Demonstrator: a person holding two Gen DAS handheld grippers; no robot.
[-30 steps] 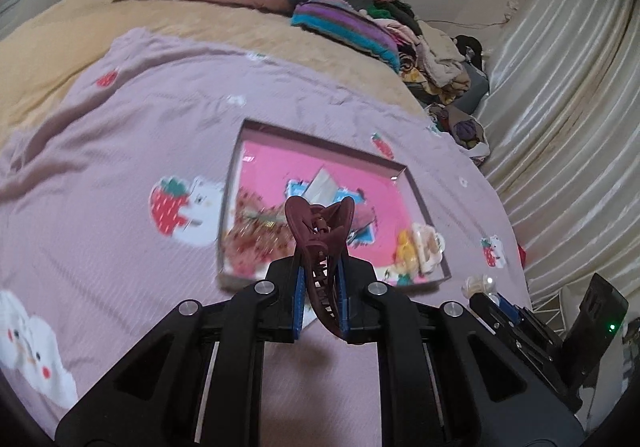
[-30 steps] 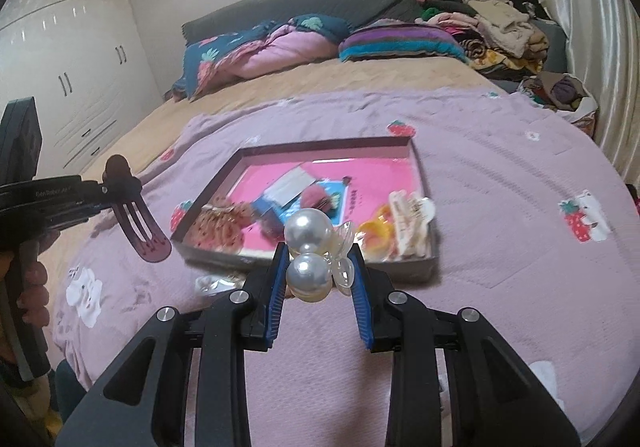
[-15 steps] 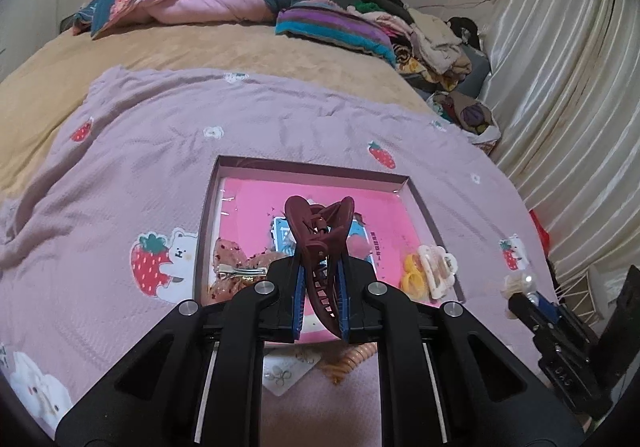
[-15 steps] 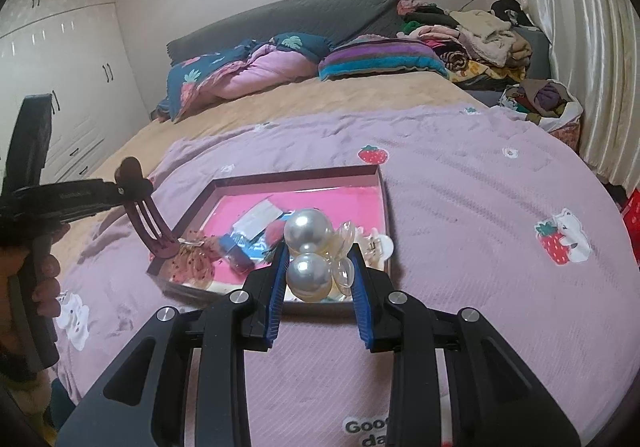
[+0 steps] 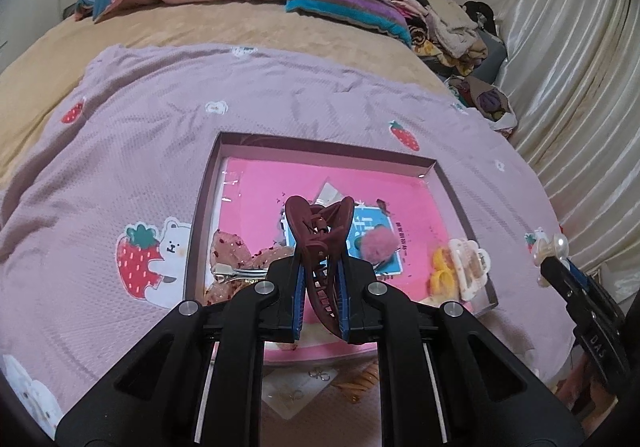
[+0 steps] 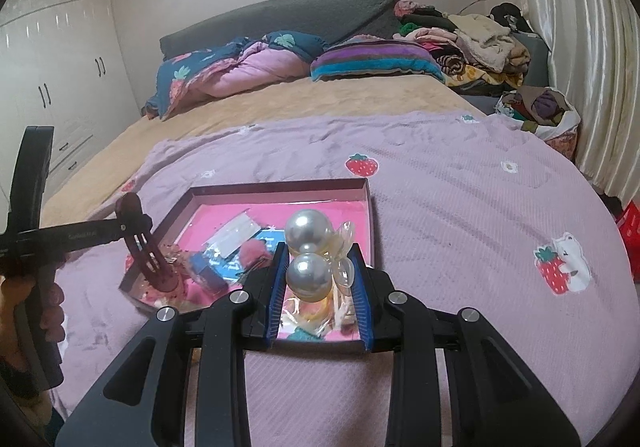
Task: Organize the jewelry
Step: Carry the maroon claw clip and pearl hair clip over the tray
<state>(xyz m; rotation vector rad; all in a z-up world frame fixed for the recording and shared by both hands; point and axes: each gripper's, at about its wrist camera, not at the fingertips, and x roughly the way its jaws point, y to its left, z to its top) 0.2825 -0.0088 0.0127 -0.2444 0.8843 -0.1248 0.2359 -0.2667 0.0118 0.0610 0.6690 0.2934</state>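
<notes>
- Over the tray (image 5: 200, 231) on the bed, the left claw (image 5: 320, 283) grips a maroon hair clip (image 5: 320, 243), its length running along the fingers.
- Only the right view shows the hand (image 6: 44, 303) on the left handle.
- The right claw (image 6: 320, 287) tilts downward, clamping a pearl clip (image 6: 310, 251), pearls stacked forward.

a home bedroom

a bed (image 6: 280, 115) with a lilac strawberry-print blanket (image 6: 460, 207), bunched quilts and pillows (image 6: 240, 67), piled clothes (image 6: 472, 43), white wardrobe doors (image 6: 60, 59) and a curtain (image 6: 580, 47) are seen.
</notes>
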